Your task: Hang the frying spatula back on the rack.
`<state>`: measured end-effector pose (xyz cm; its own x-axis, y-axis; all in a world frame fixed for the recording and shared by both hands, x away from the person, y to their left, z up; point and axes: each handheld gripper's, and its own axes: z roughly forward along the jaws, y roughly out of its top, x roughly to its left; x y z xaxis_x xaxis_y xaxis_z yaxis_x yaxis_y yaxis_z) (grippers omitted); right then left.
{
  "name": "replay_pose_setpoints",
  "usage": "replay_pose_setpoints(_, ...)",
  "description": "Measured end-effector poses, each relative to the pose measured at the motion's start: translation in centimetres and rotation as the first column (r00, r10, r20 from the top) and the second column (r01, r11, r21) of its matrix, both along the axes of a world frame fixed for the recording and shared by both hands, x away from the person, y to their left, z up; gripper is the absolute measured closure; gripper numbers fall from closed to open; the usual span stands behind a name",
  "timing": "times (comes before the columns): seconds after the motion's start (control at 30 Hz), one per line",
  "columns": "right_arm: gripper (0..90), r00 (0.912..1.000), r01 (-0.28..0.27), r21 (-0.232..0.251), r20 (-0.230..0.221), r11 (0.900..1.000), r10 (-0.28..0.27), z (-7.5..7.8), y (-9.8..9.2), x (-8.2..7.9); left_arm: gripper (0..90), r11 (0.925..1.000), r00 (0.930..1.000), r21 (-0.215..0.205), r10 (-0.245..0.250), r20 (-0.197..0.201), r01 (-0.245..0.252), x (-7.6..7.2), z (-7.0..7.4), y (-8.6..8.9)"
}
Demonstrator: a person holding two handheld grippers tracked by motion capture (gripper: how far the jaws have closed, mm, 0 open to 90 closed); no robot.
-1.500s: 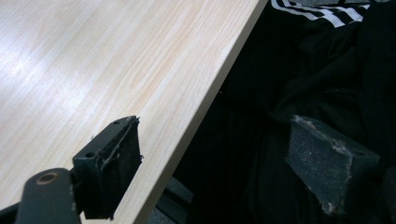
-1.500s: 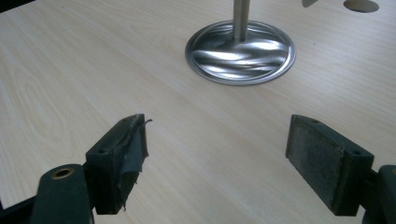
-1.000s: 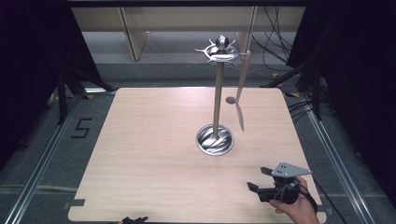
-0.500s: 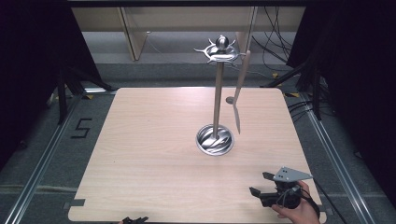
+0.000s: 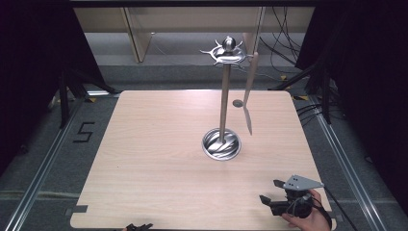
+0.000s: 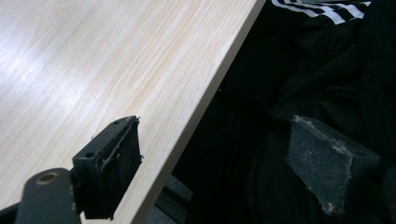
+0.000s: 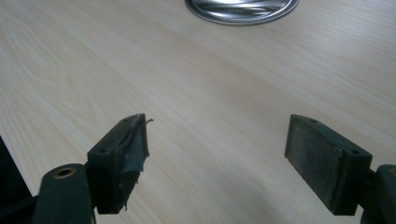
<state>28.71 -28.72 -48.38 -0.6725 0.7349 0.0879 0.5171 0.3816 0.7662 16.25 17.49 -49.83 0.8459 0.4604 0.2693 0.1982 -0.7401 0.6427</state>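
pale wood-grain worktop (image 5: 159,159) sits on a grey floor with metal rails either side, dark curtains left and right, a light shelf unit behind. near worktop centre stands a metal utensil stand (image 5: 223,101): round shiny base (image 5: 221,144), thin upright pole, hooked crown with a ball on top. a wooden spatula (image 5: 248,94) hangs from one hook on the right side of the crown, blade down, clear of the worktop, apart from the pole. a small round dark spot (image 5: 237,103) lies on the worktop behind the stand. right claw (image 5: 270,191) sits low at the near right corner of the worktop, held by a hand (image 5: 308,219) coming in from the bottom edge, grey three-cornered plate on top, jaws pointing left and a bit toward the stand, well apart from it. in the right gripper view the right claw (image 7: 217,154) has its jaws spread wide with nothing between them, bare wood under them, the base rim (image 7: 241,8) at the top of the view; the left pad looks frayed. left claw (image 5: 138,226) just peeks in at the bottom edge of the high view, left of centre, at the worktop's near edge. in the left gripper view the left claw (image 6: 215,161) is spread wide and empty, one jaw over the worktop edge (image 6: 205,105), the other over dark clothing (image 6: 327,56) with white stripes at top.
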Motion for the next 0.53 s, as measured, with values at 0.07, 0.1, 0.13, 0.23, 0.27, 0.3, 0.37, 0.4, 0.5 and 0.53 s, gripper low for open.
replay_pose_setpoints(0.07,22.4,0.9998,0.02,0.003,-0.009,1.0,-0.02,-0.02,0.04,-0.21,16.8,1.0,1.0,0.0,0.0,0.0,0.0,0.0,0.0,0.0)
replay_pose_setpoints(0.1,22.4,0.9999,0.007,-0.001,0.007,1.0,-0.007,-0.07,-0.04,-0.11,16.8,1.0,1.0,0.0,0.0,0.0,0.0,0.01,0.0,0.01)
replay_pose_setpoints(0.13,22.4,0.9995,0.029,0.005,-0.015,1.0,-0.029,-0.05,0.04,-0.37,16.8,0.9999,1.0,0.009,-0.006,-0.008,0.006,-0.01,0.11,0.09)
replay_pose_setpoints(0.23,22.4,0.9999,0.017,0.002,-0.001,1.0,-0.017,-0.16,-0.06,-0.28,16.8,1.0,0.9999,0.002,-0.005,-0.01,0.005,-0.02,0.1,0.06)
replay_pose_setpoints(0.27,22.4,0.9997,0.006,-0.012,0.023,1.0,-0.006,-0.19,-0.22,-0.13,16.8,1.0,1.0,-0.001,0.0,0.0,0.0,0.01,-0.01,0.0)
replay_pose_setpoints(0.3,22.4,0.9999,0.012,0.005,-0.002,1.0,-0.012,-0.27,-0.1,-0.25,16.8,1.0,1.0,-0.001,-0.001,-0.002,0.001,0.01,0.01,0.01)
replay_pose_setpoints(0.37,22.3,1.0,0.003,-0.005,0.003,1.0,-0.003,-0.31,-0.29,-0.1,16.8,0.9999,0.9999,0.011,-0.006,-0.009,0.007,0.01,0.12,0.07)
replay_pose_setpoints(0.4,22.4,0.9999,0.01,-0.003,-0.003,1.0,-0.01,-0.37,-0.33,-0.12,16.8,1.0,1.0,0.0,0.004,0.002,-0.004,0.02,-0.05,-0.01)
replay_pose_setpoints(0.5,22.4,0.9998,0.015,0.0,-0.014,1.0,-0.015,-0.35,-0.28,-0.25,16.8,1.0,1.0,0.0,0.003,0.001,-0.003,0.03,-0.05,0.01)
replay_pose_setpoints(0.53,22.4,0.9999,0.011,-0.004,0.007,1.0,-0.011,-0.4,-0.34,-0.14,16.8,1.0,1.0,0.002,0.007,0.005,-0.007,0.02,-0.01,0.03)
